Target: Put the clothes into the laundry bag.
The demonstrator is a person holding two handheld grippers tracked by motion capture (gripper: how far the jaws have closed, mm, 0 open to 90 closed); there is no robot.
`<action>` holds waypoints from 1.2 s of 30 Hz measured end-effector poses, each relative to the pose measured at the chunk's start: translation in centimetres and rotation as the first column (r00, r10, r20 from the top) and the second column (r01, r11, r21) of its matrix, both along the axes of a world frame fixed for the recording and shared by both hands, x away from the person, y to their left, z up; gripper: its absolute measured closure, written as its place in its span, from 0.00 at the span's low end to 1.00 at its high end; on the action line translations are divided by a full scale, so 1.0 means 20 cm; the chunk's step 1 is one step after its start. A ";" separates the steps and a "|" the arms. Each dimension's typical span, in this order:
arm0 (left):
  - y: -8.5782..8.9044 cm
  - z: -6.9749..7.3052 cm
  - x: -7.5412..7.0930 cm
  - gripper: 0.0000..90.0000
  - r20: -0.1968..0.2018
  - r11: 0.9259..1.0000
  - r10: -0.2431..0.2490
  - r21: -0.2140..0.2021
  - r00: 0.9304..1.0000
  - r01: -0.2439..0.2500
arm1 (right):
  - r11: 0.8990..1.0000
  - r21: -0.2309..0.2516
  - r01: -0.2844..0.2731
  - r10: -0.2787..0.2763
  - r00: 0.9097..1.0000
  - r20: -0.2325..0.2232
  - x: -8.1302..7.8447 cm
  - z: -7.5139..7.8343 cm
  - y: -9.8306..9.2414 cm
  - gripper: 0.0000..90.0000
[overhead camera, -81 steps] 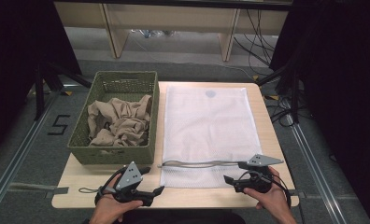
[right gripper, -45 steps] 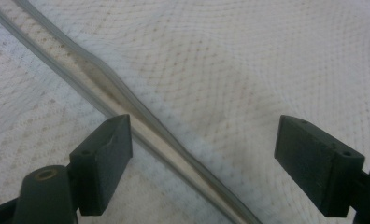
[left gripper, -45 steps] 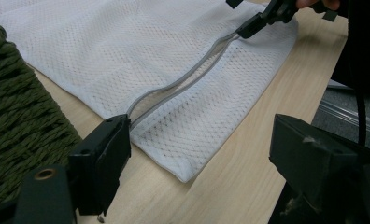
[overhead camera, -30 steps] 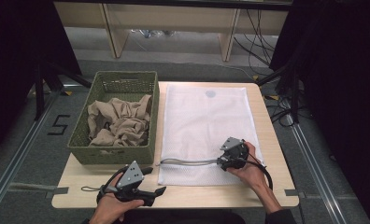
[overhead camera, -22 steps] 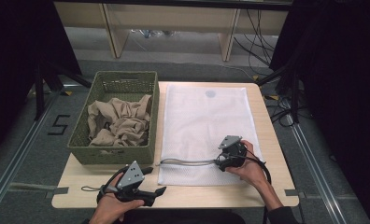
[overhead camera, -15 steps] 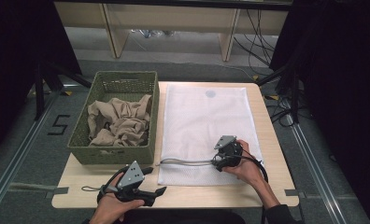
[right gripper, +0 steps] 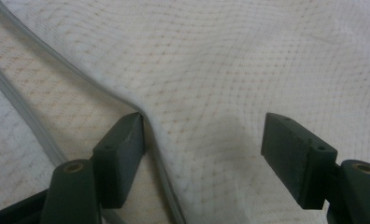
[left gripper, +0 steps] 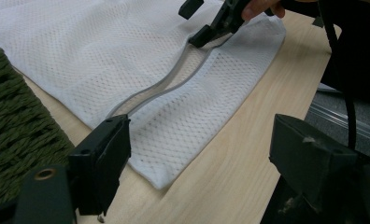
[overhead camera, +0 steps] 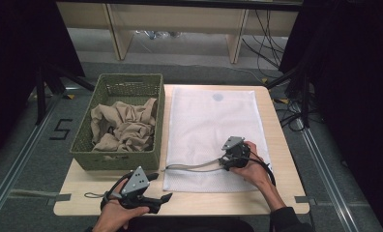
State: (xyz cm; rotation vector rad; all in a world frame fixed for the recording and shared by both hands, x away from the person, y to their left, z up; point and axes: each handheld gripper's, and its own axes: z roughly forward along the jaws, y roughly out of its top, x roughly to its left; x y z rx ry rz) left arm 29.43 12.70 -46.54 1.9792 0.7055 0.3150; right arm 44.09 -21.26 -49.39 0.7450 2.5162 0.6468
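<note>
A pale wooden table (overhead camera: pixel 286 159) carries a woven green basket (overhead camera: pixel 119 121) on its left side and a white mesh laundry bag (overhead camera: pixel 211 125) lying flat on its right side, long axis running away from the person. In the basket sits a crumpled beige cloth (overhead camera: pixel 124 126).

Near the bag's front edge a grey zipper (overhead camera: pixel 194 166) runs crosswise, its two sides gaping in a shallow curve.

The right gripper (overhead camera: pixel 230 159) is down on the bag at the right end of that opening. In the right gripper view its jaws have just been closing and stand fairly wide, one jaw tucked into the slit under the upper mesh layer, the other above the cloth; the pads do not yet press, so I judge a pinch of that upper layer is what comes next. The cloth to grip lies straight between the jaws, and this hand is far nearer to it than the other.

The left gripper (overhead camera: pixel 153 191) rests off the bag at the table's front edge, jaws wide with nothing between them, aimed along the zipper.

The zipper's pull is hard to make out, and the basket hides the lower folds of the beige cloth.
</note>
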 end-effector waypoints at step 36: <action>0.01 0.01 0.00 0.23 0.005 1.000 -0.003 -0.023 1.000 0.003 | 0.994 0.113 0.004 0.017 0.982 -0.187 0.09 0.08 0.02 1.00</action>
